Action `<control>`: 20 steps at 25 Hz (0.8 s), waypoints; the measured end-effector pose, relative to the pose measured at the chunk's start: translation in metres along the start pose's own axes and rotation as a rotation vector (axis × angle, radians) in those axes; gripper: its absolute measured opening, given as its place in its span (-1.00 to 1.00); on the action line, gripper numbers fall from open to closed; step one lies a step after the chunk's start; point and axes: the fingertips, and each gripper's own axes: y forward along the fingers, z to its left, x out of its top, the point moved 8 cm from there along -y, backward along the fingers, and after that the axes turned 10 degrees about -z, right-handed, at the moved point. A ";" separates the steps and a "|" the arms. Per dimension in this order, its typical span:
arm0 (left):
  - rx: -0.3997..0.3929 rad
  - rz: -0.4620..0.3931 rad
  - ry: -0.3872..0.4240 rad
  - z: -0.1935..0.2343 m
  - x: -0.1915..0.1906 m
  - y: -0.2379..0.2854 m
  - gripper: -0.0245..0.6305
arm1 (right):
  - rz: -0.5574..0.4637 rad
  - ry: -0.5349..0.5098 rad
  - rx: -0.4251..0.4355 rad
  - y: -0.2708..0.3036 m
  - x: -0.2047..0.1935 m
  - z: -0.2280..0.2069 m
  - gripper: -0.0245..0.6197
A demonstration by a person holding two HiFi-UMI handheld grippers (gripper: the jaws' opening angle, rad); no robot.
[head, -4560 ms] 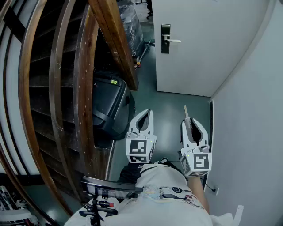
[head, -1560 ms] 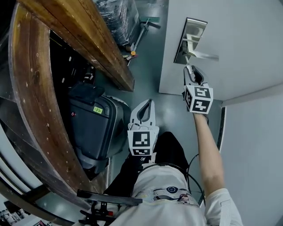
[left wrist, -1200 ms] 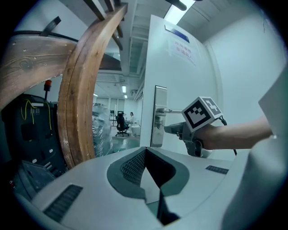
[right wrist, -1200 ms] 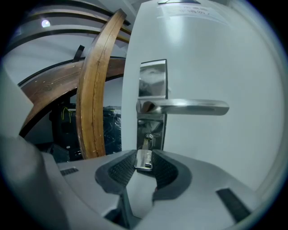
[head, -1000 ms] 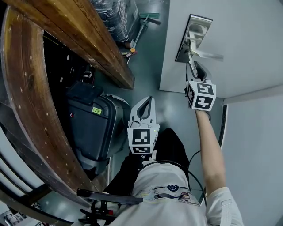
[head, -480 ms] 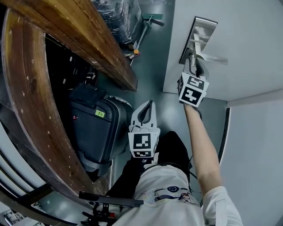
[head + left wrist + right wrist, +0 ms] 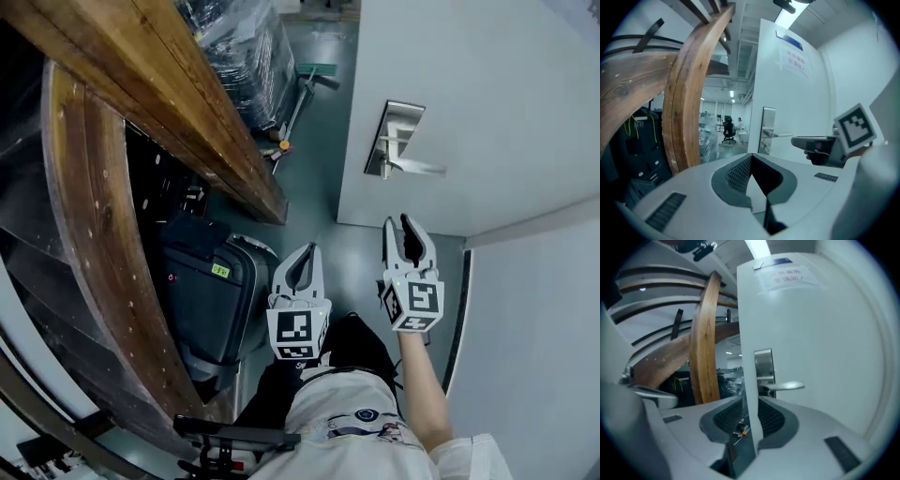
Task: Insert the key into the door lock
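Looks almost done. Holds the right gripper (image 7: 397,225) a little open and empty, well apart from the door lock (image 7: 394,131). Holds the left gripper (image 7: 305,250) closed on nothing. Cannot find the key in any view; probably sits in the lock already, too small to confirm.

Upper right in the head view, the keyhole on the lock plate (image 7: 394,139) is too small to tell. The door notice (image 7: 785,275) reads as blur. A curved wooden rail (image 7: 108,244) half hides the suitcase (image 7: 211,300).
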 end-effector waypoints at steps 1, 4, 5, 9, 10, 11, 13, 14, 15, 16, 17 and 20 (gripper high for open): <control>-0.021 -0.030 0.006 -0.002 0.018 0.004 -0.91 | -0.035 -0.008 0.002 -0.016 0.019 0.002 -0.69; -0.060 -0.079 0.016 -0.010 0.065 0.001 -0.91 | -0.090 -0.022 0.010 -0.057 0.074 0.010 -0.90; -0.061 -0.082 0.014 -0.013 0.078 -0.006 -0.91 | -0.093 -0.018 0.020 -0.070 0.088 0.014 -0.90; -0.077 -0.115 0.015 -0.026 0.115 -0.022 -0.91 | -0.148 -0.015 0.021 -0.097 0.133 0.019 -0.90; -0.084 -0.126 0.021 -0.028 0.121 -0.022 -0.91 | -0.157 -0.013 0.017 -0.100 0.137 0.019 -0.90; -0.090 -0.135 0.027 -0.030 0.125 -0.022 -0.91 | -0.160 -0.012 0.012 -0.101 0.139 0.018 -0.90; -0.099 -0.150 0.036 -0.032 0.132 -0.021 -0.91 | -0.165 -0.007 0.006 -0.101 0.142 0.018 -0.90; -0.104 -0.157 0.041 -0.033 0.135 -0.019 -0.91 | -0.172 -0.004 0.008 -0.100 0.144 0.018 -0.90; -0.108 -0.164 0.045 -0.033 0.137 -0.018 -0.91 | -0.181 -0.001 0.012 -0.098 0.146 0.018 -0.90; -0.111 -0.170 0.048 -0.034 0.139 -0.017 -0.91 | -0.190 -0.002 0.015 -0.097 0.149 0.019 -0.90; -0.112 -0.176 0.051 -0.035 0.142 -0.016 -0.91 | -0.197 -0.005 0.019 -0.095 0.151 0.019 -0.90; -0.115 -0.197 0.061 -0.039 0.149 -0.013 -0.91 | -0.220 -0.017 0.033 -0.090 0.161 0.019 -0.90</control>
